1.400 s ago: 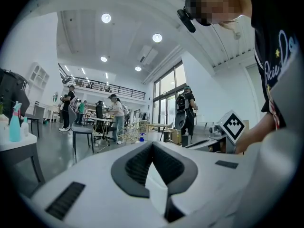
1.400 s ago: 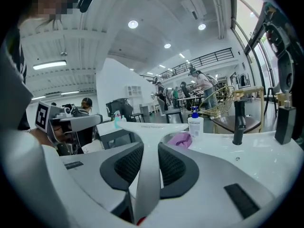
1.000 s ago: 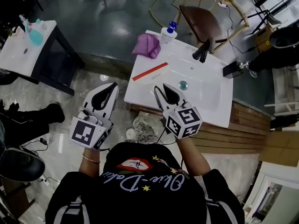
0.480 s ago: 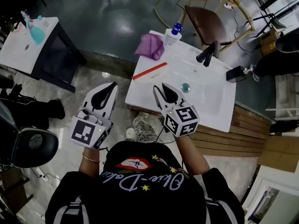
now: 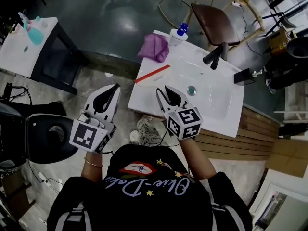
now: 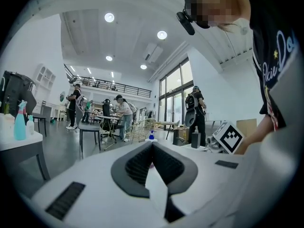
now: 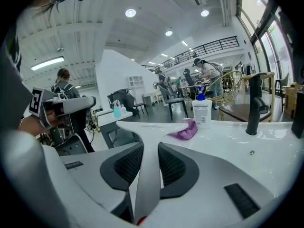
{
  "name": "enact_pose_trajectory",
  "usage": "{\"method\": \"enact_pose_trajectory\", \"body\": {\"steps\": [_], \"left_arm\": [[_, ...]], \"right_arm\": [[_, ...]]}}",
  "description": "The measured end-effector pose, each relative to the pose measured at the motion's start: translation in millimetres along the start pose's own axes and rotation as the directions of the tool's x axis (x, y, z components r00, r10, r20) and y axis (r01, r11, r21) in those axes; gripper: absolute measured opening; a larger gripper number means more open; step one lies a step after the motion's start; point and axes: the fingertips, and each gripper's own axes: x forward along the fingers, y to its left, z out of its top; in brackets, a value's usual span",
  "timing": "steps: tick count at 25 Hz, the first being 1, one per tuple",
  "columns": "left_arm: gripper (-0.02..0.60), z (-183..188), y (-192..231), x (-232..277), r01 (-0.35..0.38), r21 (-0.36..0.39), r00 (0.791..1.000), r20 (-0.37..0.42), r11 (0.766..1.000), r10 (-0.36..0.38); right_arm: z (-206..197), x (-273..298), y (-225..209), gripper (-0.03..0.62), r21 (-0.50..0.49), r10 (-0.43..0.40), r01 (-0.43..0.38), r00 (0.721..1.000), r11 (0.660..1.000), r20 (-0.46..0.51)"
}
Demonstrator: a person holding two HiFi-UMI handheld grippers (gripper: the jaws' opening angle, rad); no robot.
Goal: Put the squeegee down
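Observation:
The squeegee (image 5: 153, 74) has a white T-shaped body and a red blade; in the head view the blade lies slantwise over the left end of the white sink counter (image 5: 216, 110). My right gripper (image 5: 162, 90) is shut on its handle, just over the counter's front edge. In the right gripper view the handle runs up between the dark pads (image 7: 127, 164) to the crossbar of the squeegee (image 7: 152, 125); whether the blade touches the counter I cannot tell. My left gripper (image 5: 116, 87) hangs left of the sink over the floor, shut and holding nothing (image 6: 152, 144).
On the counter are a purple cloth (image 5: 154, 47), a blue-capped bottle (image 5: 177, 34), a black faucet (image 5: 215, 55), the drain (image 5: 191, 89) and a black box (image 5: 244, 76). A black office chair (image 5: 45, 138) stands at the left, a white side table (image 5: 21, 52) farther back.
My right gripper with the squeegee has sunk slightly toward the counter's front. A black office chair has rolled into view at the left. The left gripper has stayed put.

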Motion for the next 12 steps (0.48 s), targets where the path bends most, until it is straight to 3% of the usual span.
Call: {"method": "enact_pose_trajectory", "body": {"steps": [12], "left_arm": [[0.009,-6,6,8,0.004,-0.005,1.0,-0.015,1.0,-0.004]], "right_arm": [[-12,10,-5,0.089,0.004,0.0,0.0,0.999,1.0,-0.044]]}}
